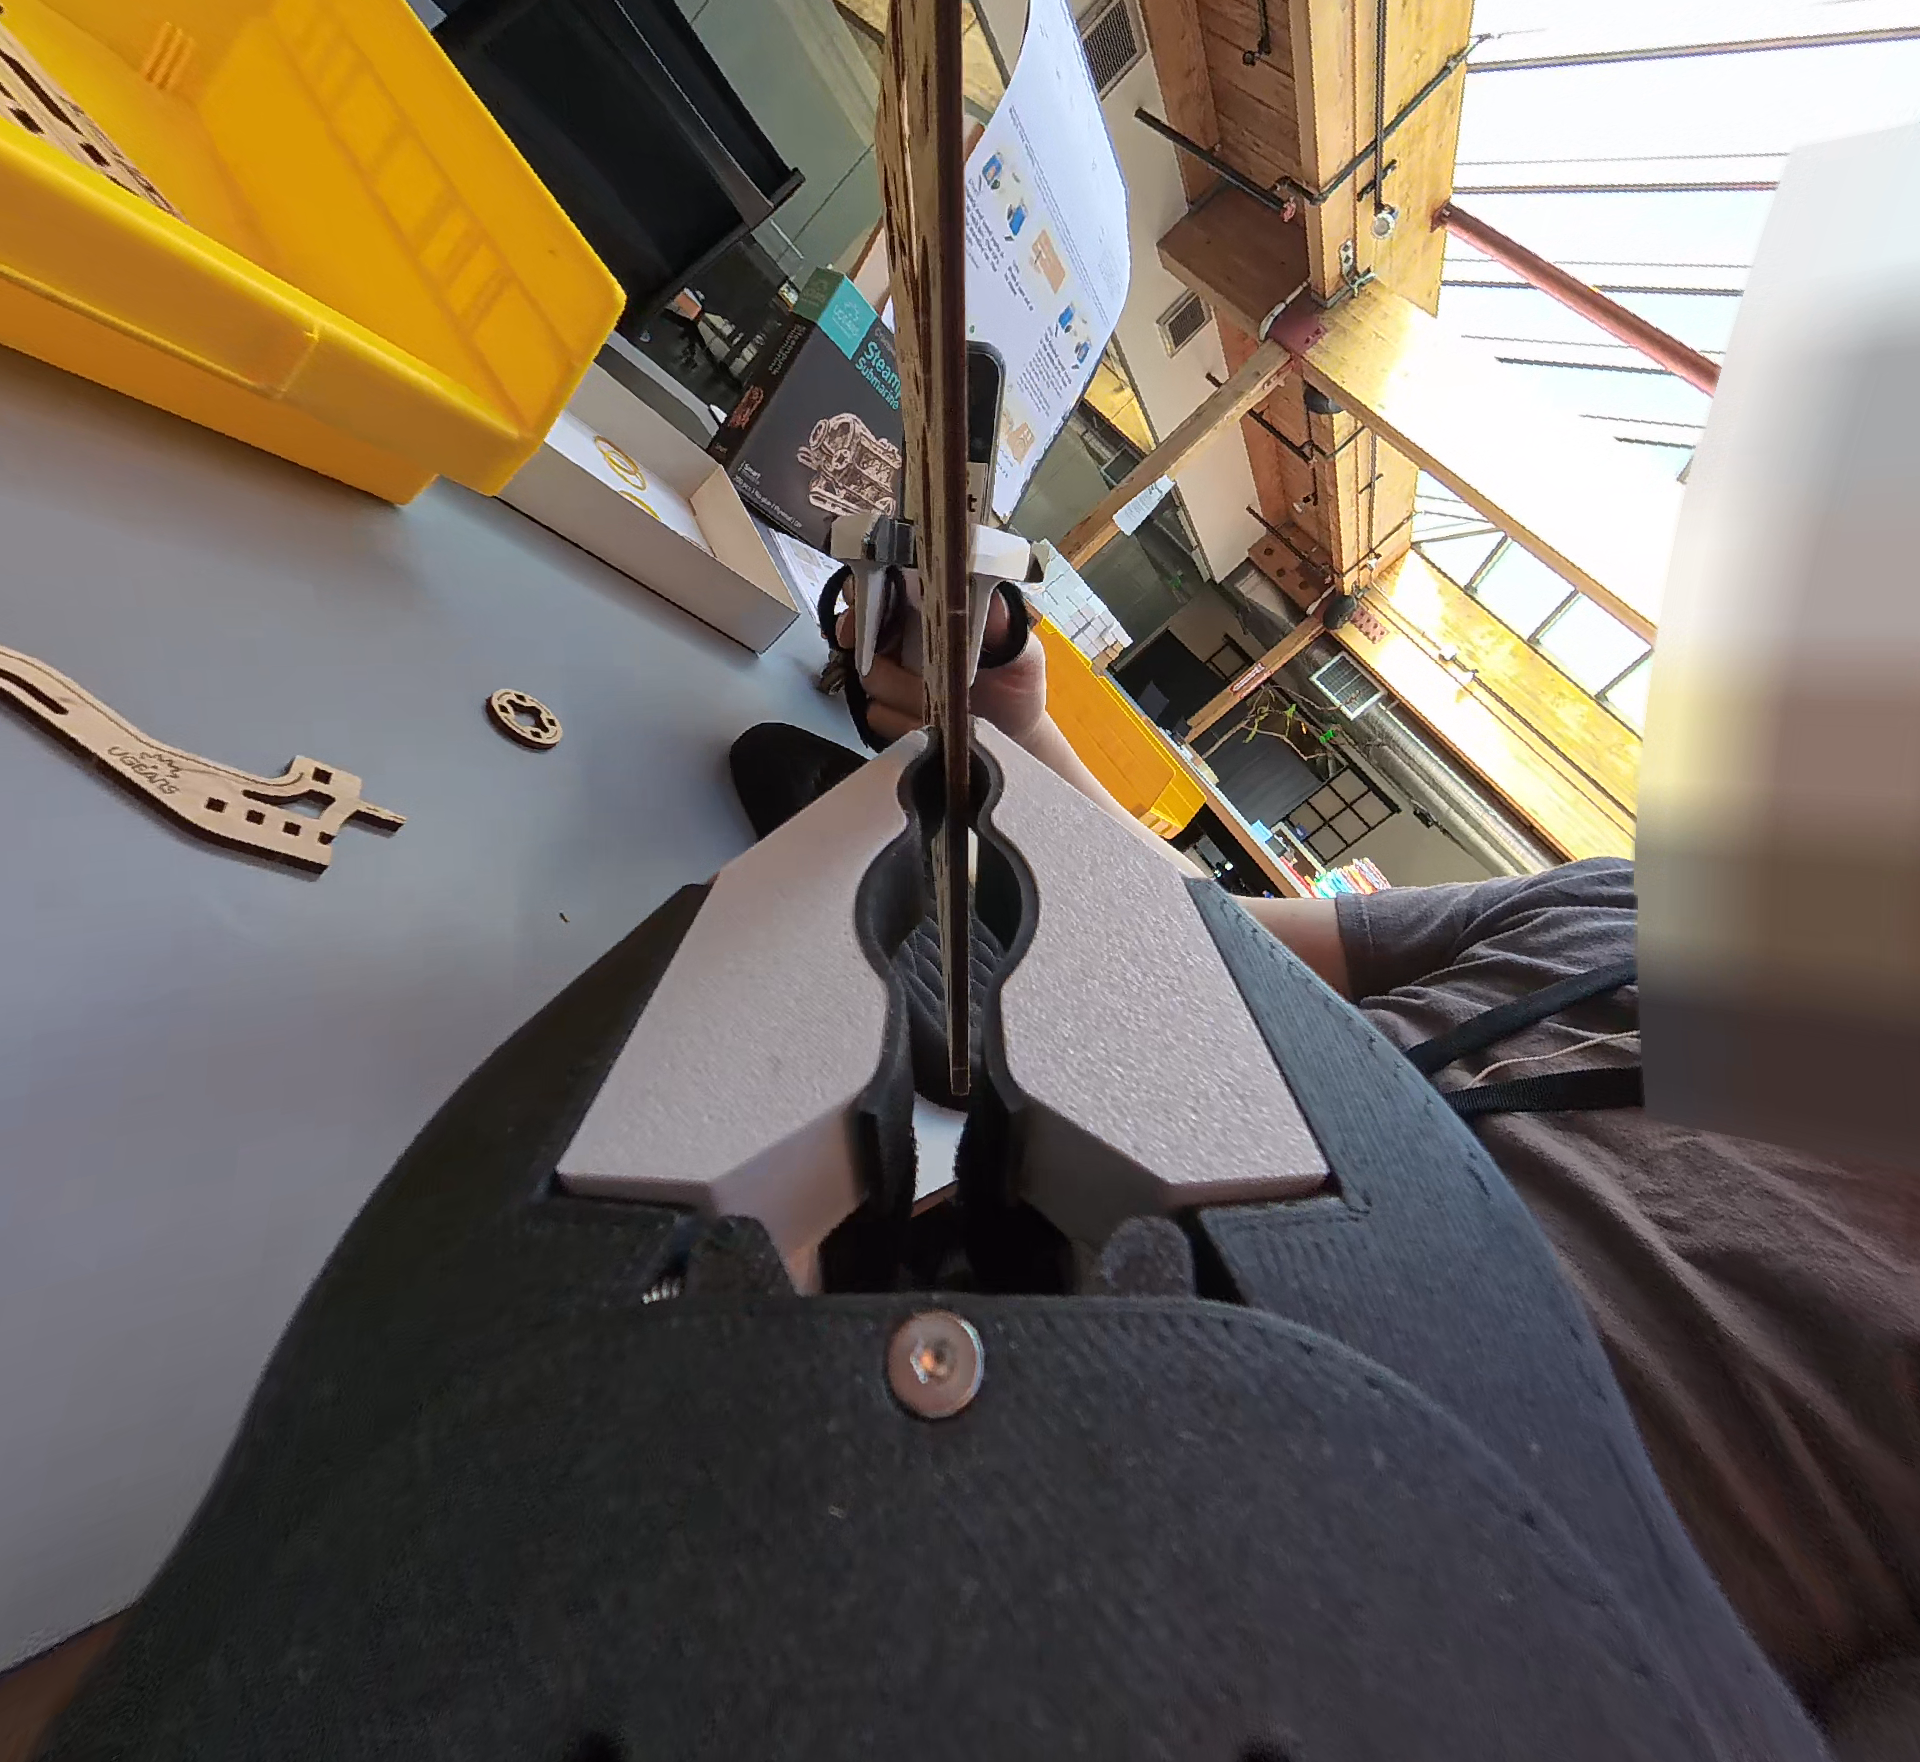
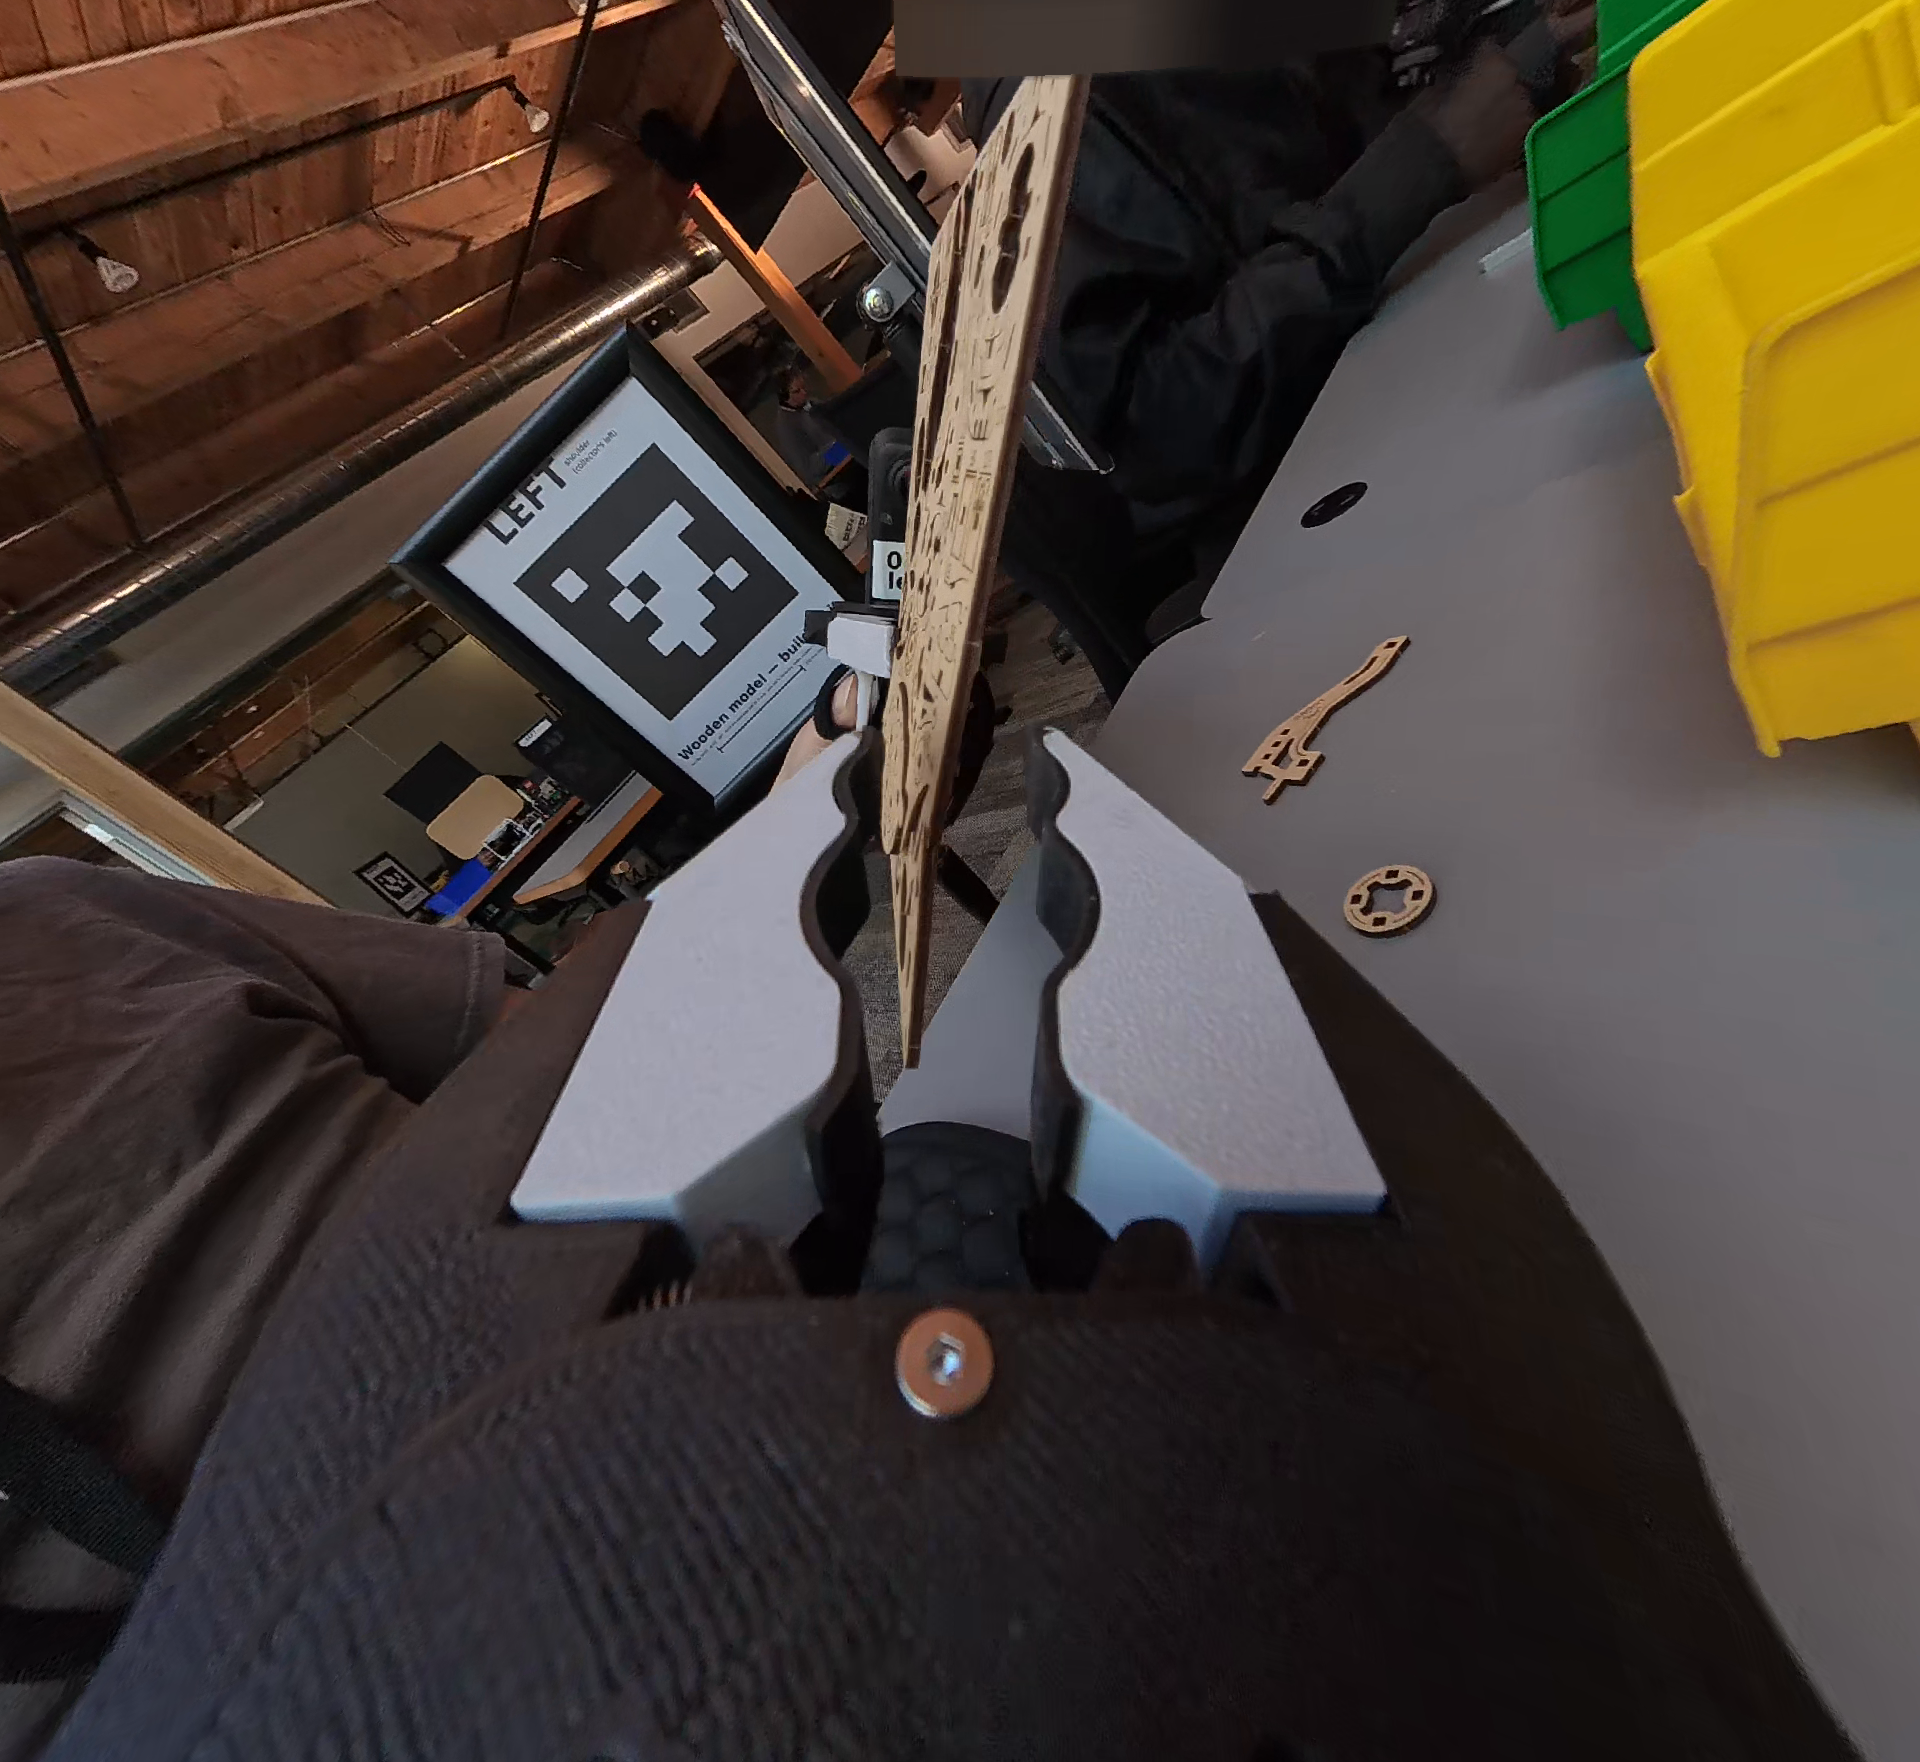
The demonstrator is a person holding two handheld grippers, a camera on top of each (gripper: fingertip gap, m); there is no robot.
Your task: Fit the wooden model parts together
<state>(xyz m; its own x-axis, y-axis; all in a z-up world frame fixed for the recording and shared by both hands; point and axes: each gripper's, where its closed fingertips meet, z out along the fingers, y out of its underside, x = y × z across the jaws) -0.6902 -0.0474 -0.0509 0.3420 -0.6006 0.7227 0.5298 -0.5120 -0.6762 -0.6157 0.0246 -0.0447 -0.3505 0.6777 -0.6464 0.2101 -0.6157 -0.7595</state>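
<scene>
Wooden sheet: top cut off by the frame edge, face seen edge-on. Yellow bin: cropped at right. Upper sheet hidden behind mosaic.

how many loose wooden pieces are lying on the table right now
2: a long curved piece and, beside it, a small round gear-like ring. More may be hidden in the yellow bin.

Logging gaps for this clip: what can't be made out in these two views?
- Wooden sheet, left wrist view: seen edge-on, so its cut pattern is hidden; its top is cut off by the frame.
- Wooden sheet, right wrist view: a blur patch covers its upper end.
- Yellow bin, left wrist view: contents cut off by the left edge.
- Right gripper: open around the sheet; contact unclear.
</scene>
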